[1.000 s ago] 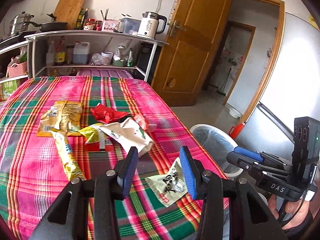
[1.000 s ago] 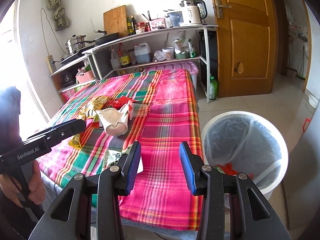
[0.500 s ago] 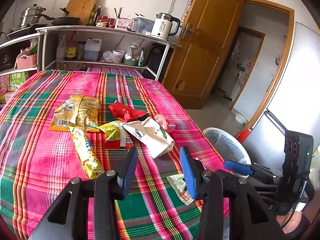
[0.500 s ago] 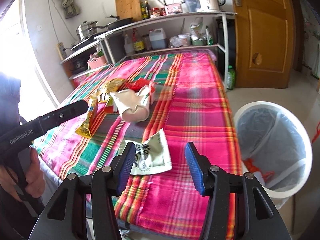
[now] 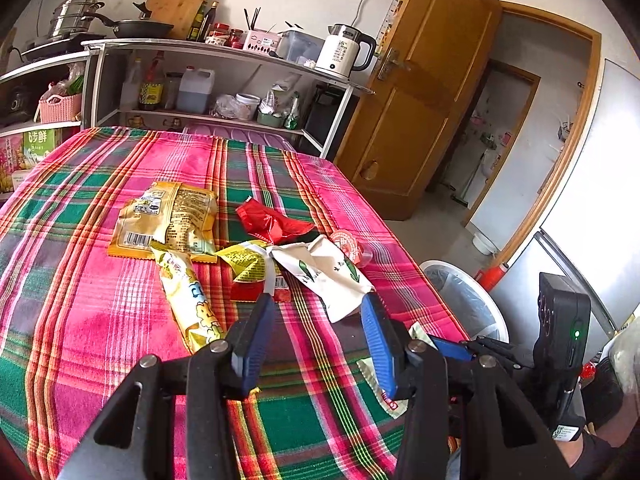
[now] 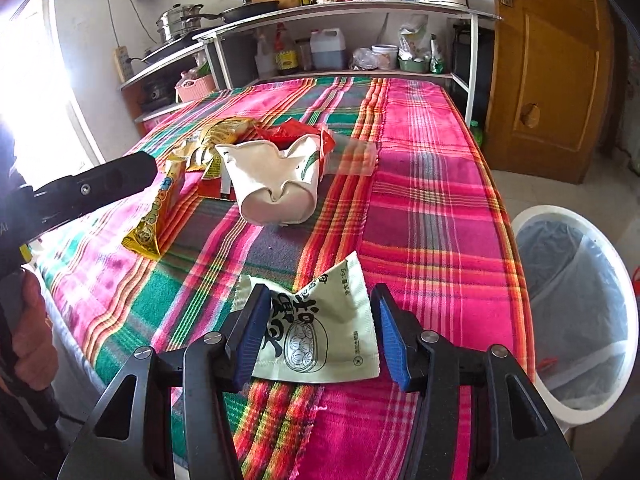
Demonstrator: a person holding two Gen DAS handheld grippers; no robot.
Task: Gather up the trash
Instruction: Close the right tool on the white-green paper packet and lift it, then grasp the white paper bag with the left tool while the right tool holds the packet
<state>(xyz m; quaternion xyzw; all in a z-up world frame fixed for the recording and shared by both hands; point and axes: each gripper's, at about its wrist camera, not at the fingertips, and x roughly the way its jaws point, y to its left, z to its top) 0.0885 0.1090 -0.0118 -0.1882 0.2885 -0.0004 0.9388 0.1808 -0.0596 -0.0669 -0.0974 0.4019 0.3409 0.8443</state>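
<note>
Now, from big to small:
Table (image 6: 432, 168): covered in a pink and green checked cloth.
Bin (image 6: 576, 312): white, on the floor beside the table.
Right gripper (image 6: 318, 340): jaws have just been opening; they sit apart around a pale green packet (image 6: 320, 336) near the table edge, not squeezing it.
Left gripper (image 5: 318, 344): jaws have opened a bit more, nothing held, pointing at the white bag (image 5: 324, 276) and yellow wrappers (image 5: 188, 300).

Your right tongs (image 6: 318, 334) straddle the pale sachet (image 6: 320, 328) with bare plaid worktop (image 6: 432, 216) ahead — clear run. Left tongs (image 5: 316, 340) face clutter: white pouch (image 5: 328, 276), long yellow wrapper (image 5: 188, 300). The bin (image 6: 576, 312) stands open off the worktop's right edge.
</note>
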